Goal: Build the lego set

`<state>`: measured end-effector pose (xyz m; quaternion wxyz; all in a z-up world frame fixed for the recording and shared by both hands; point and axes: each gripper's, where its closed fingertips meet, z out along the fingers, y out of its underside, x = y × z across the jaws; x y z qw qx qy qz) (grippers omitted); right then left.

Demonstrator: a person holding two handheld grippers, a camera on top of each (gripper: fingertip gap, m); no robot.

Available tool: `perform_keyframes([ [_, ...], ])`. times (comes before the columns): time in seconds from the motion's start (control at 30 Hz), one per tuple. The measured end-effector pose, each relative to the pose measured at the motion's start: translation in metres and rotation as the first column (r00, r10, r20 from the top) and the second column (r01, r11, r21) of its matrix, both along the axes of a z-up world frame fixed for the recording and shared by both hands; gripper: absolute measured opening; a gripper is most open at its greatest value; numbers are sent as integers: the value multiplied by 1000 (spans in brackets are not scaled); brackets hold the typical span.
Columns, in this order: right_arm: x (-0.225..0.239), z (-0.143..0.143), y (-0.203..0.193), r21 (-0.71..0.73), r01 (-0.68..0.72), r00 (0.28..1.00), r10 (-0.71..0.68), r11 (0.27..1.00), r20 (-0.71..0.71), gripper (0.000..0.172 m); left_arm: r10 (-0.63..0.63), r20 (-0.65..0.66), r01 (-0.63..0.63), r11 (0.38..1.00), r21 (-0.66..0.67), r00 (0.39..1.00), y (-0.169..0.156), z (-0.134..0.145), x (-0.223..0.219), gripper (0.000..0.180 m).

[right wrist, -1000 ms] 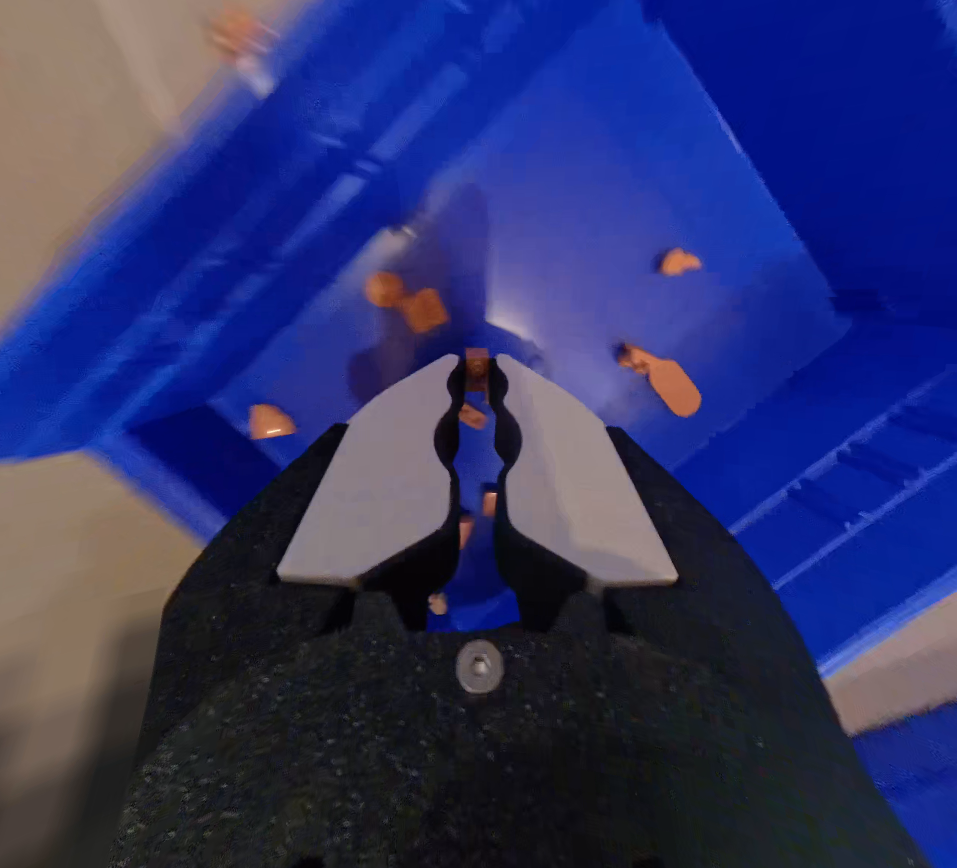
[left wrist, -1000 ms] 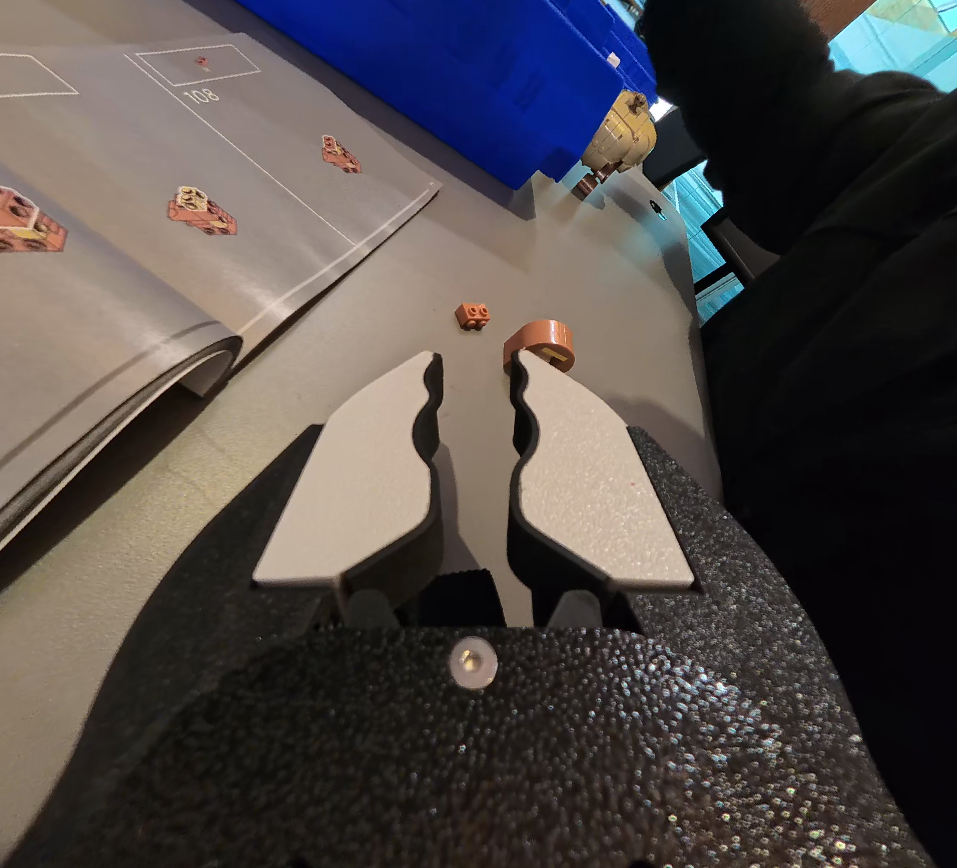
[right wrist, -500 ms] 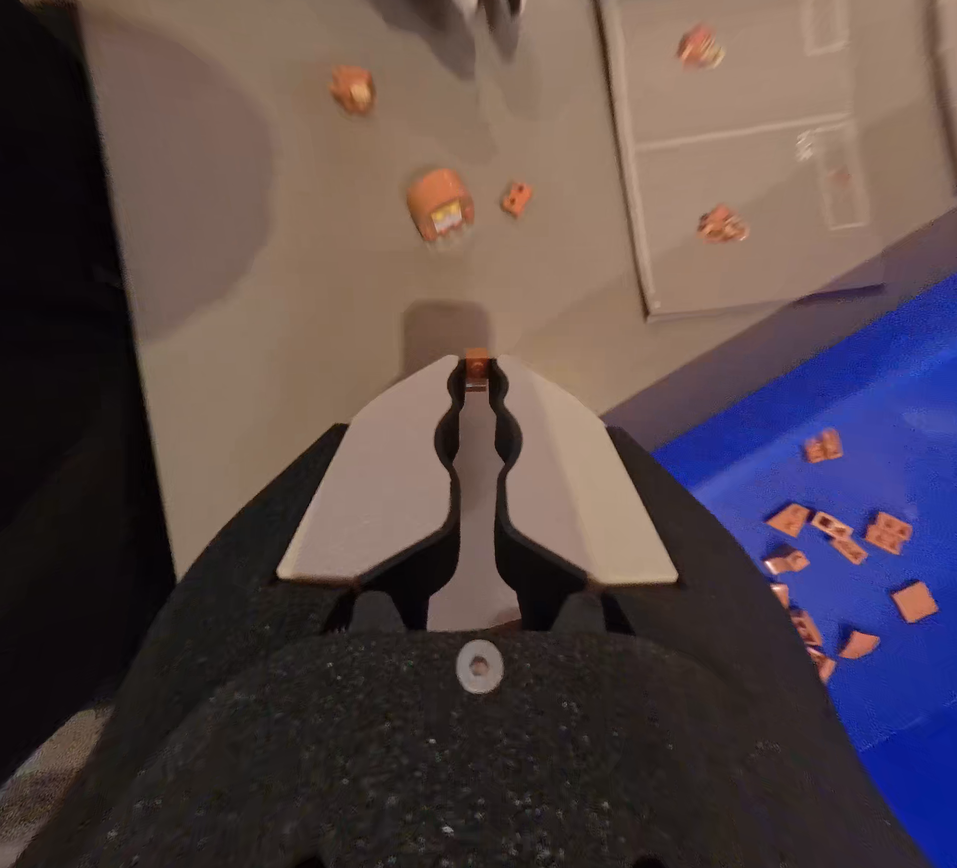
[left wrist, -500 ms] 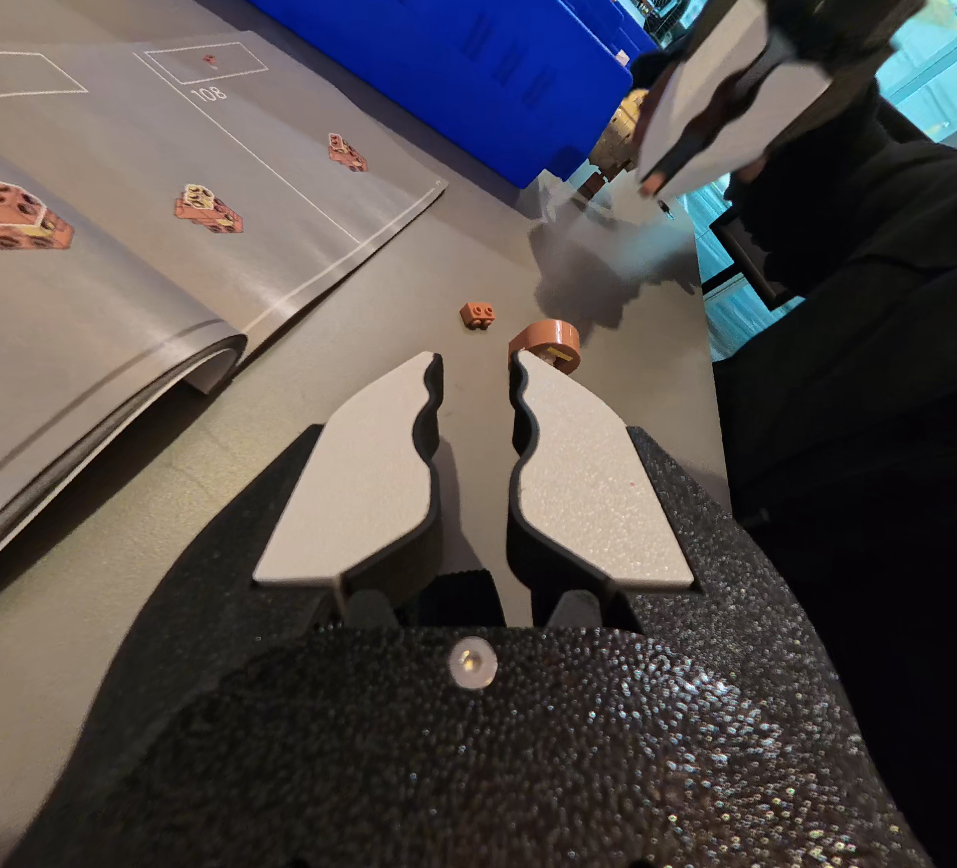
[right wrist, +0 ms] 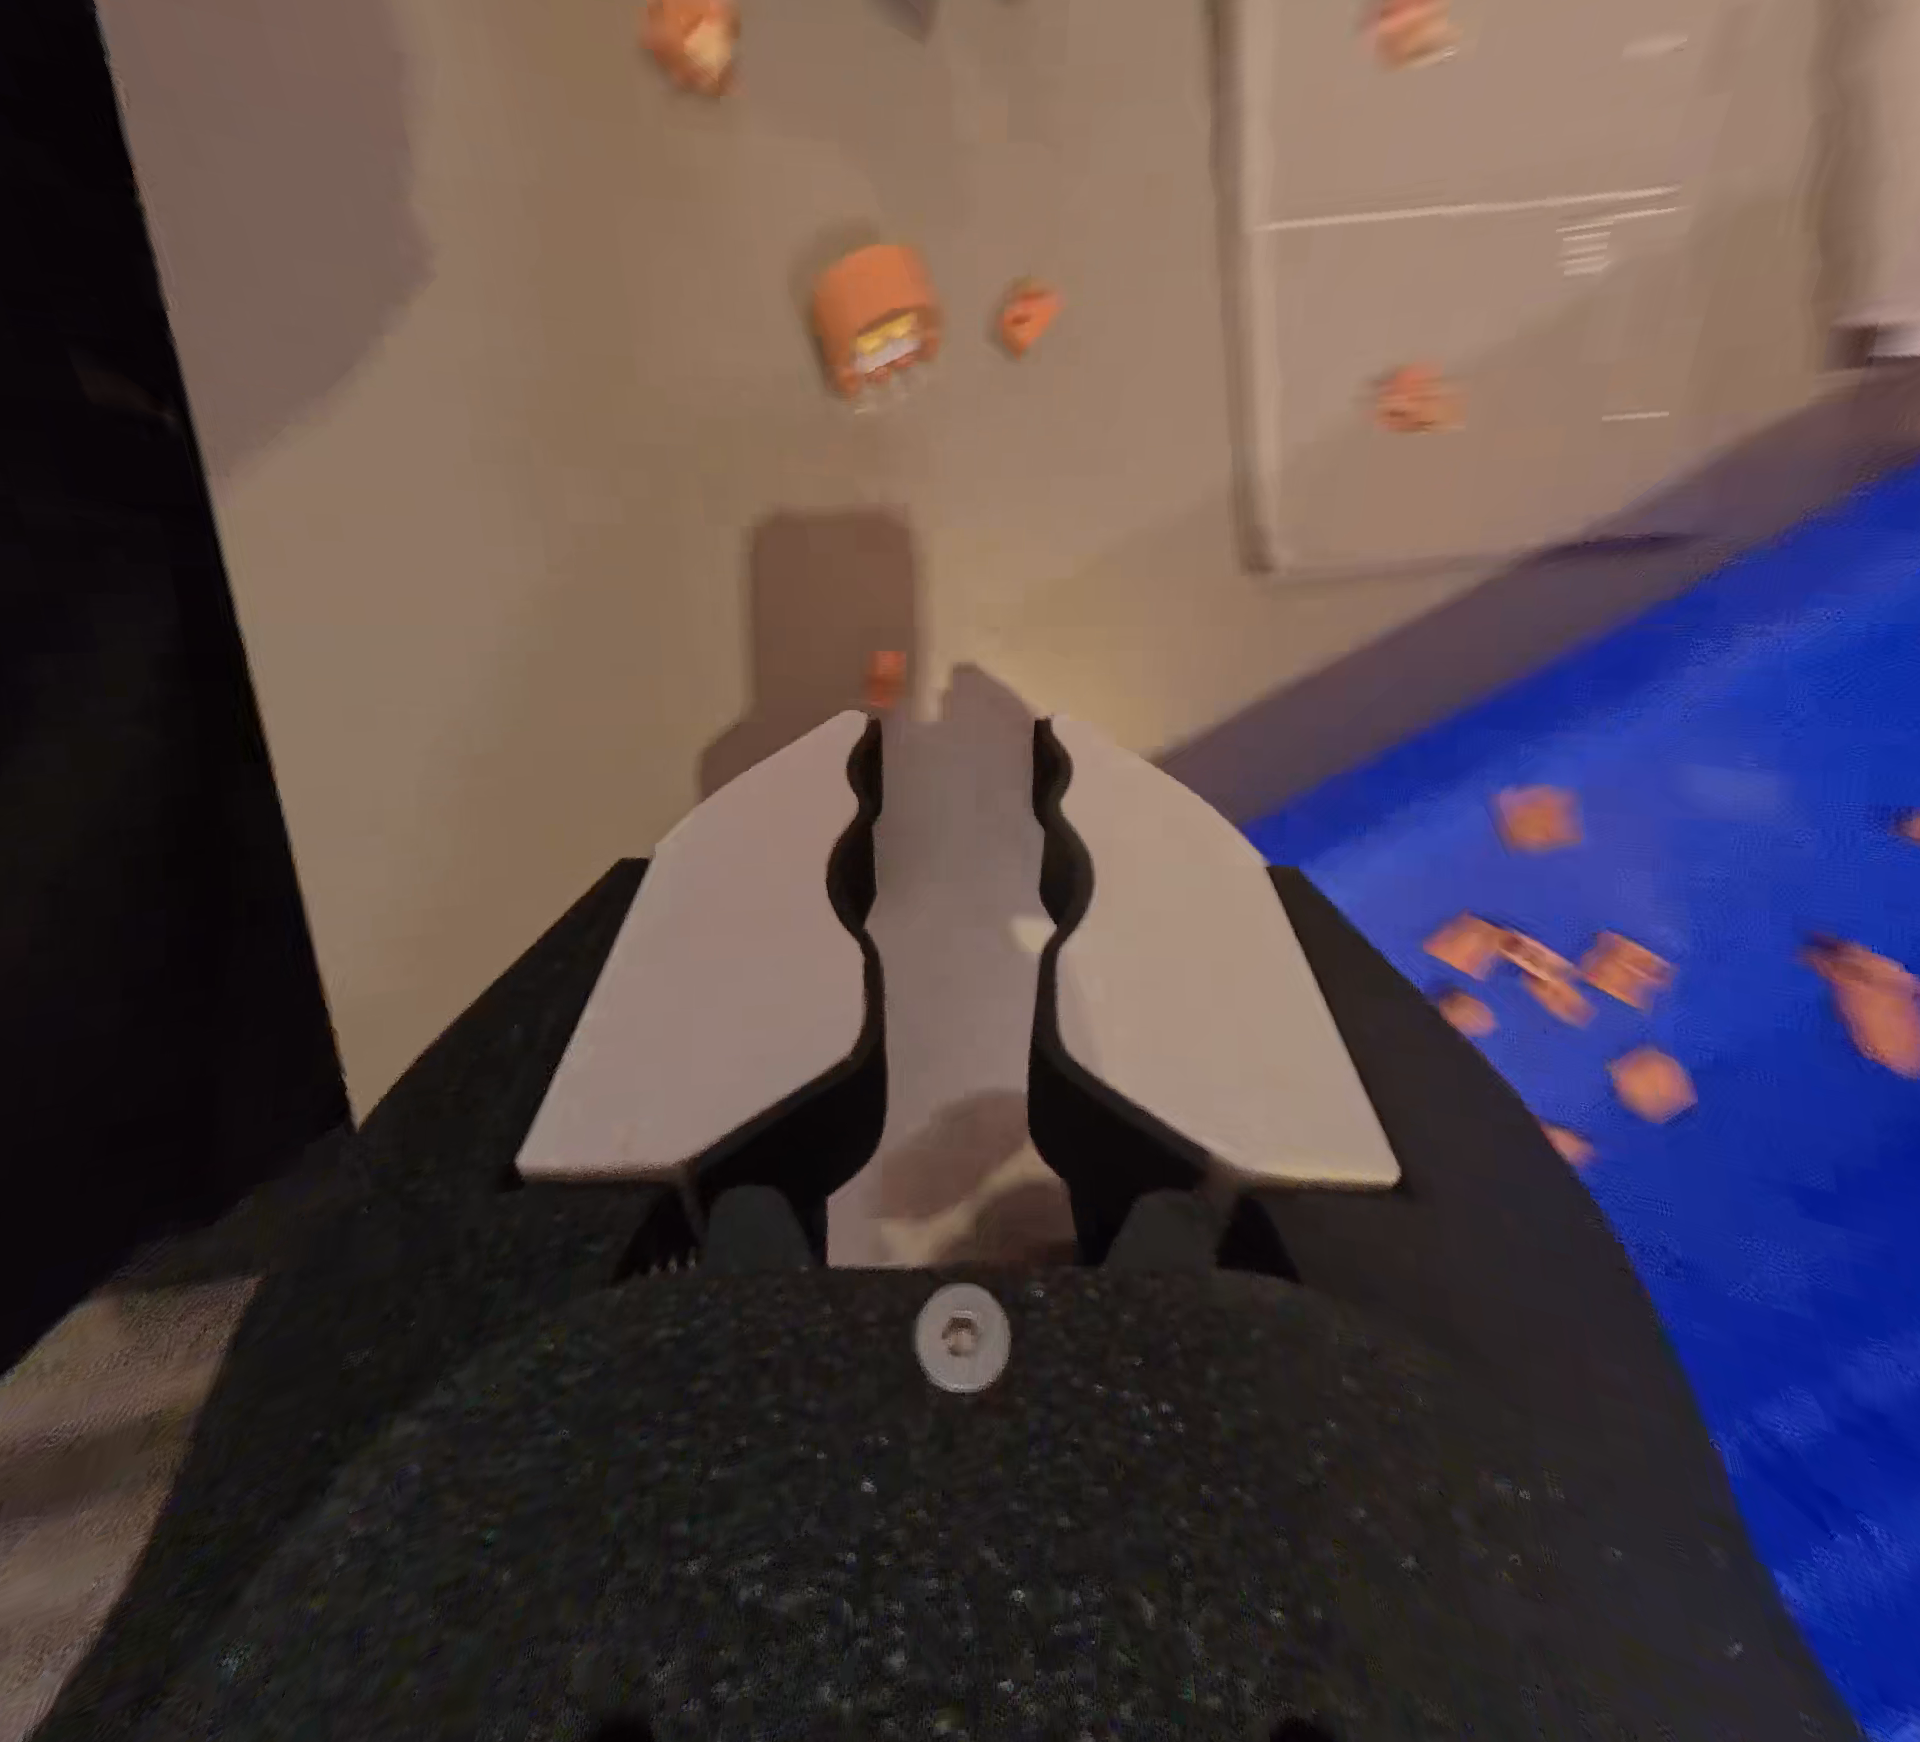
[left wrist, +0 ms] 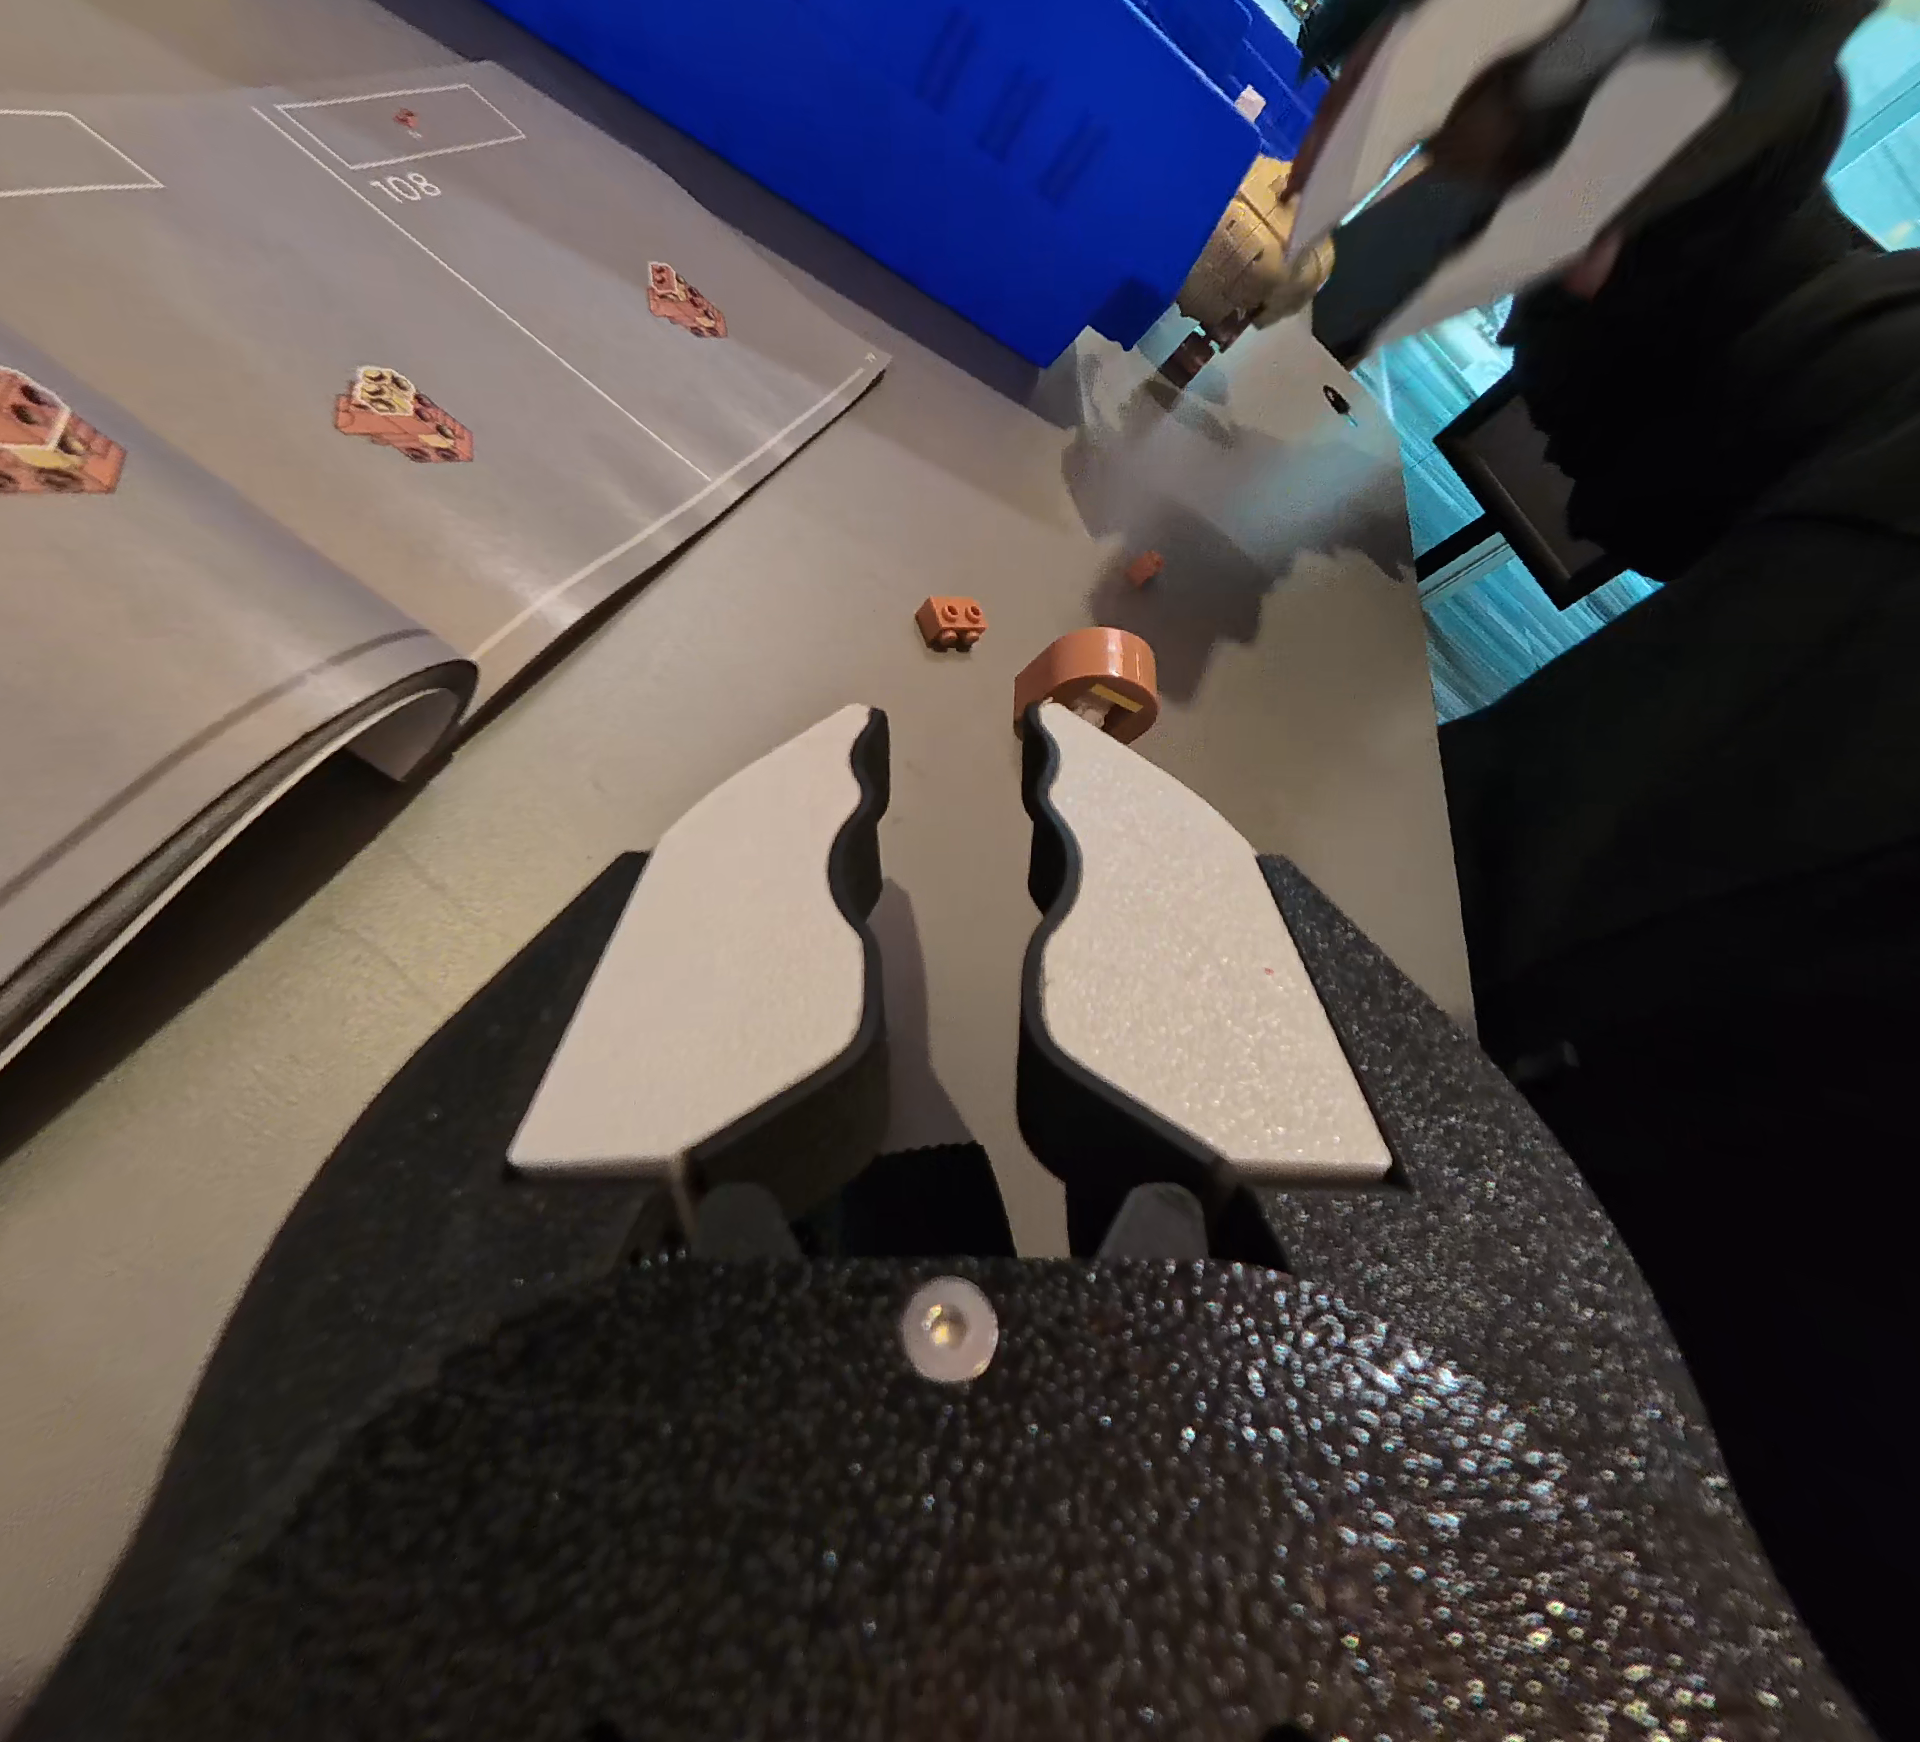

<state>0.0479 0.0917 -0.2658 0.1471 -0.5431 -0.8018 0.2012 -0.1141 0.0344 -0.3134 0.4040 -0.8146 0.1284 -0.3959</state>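
Currently both our claws gape with nothing gripped: left claw (left wrist: 954, 724) low over counter (left wrist: 727, 653), round brown piece (left wrist: 1091, 669) at its right fingertip; right claw (right wrist: 951, 731) above tiny orange brick (right wrist: 886, 676).

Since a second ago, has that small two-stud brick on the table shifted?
No. The two-stud brick sits where it was, just left of the round brown piece, which hasn't moved either.

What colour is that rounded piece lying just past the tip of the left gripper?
Reddish brown, with a small tan strip on its face: the rounded piece shows best in the left wrist view.
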Motion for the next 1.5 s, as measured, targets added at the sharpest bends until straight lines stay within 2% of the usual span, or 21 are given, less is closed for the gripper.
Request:
perform_keyframes([
  [0.07,7,31,43,60,74,996,-71,995,-57,22,-2,0,2,1000,-3,1000,0,0,0,23],
  [0.13,17,33,102,169,183,983,-180,969,-28,19,-2,0,2,1000,-5,1000,0,-1,0,23],
  [0.23,33,-9,159,195,267,944,-296,944,144,19,-3,3,3,1000,-9,1000,0,-1,0,23],
  [0.37,33,-63,182,161,325,894,-358,932,269,19,11,18,-11,1000,-9,1000,2,0,-2,23],
  [0.5,23,-72,174,87,328,904,-339,941,260,21,17,34,-17,1000,-11,999,2,1,-3,23],
  [0.7,28,-84,171,112,319,886,-338,941,317,22,4,28,-3,1000,-12,1000,1,1,-2,23],
  [0.8,25,-89,167,97,315,890,-330,944,315,10,3,24,-3,1000,-6,1000,1,1,-1,23],
  [0.87,23,-88,167,115,302,896,-323,946,306,9,4,17,-4,1000,-4,1000,0,1,-1,23],
  [0.97,21,-76,163,131,308,900,-333,942,280,8,9,4,-9,1000,-1,1000,0,0,-1,23],
  [1.07,18,-44,154,174,299,912,-334,938,236,9,14,-17,-14,1000,1,1000,0,-1,-1,23],
  [1.17,3,-3,125,185,247,942,-280,951,182,8,18,-38,-18,1000,3,999,0,-2,0,23],
  [1.23,-14,20,92,164,182,967,-207,970,149,8,22,-51,-22,1000,6,998,0,-3,0,23],
  [1.3,-31,31,51,139,96,984,-115,986,138,8,23,-63,-23,1000,8,998,0,-4,1,23],
  [1.37,-46,22,11,116,15,987,-34,993,155,8,24,-74,-23,1000,10,997,0,-4,1,23],
  [1.5,-50,-41,-35,127,-96,955,55,987,291,8,25,-88,-24,1000,17,996,-1,-5,1,23],
])
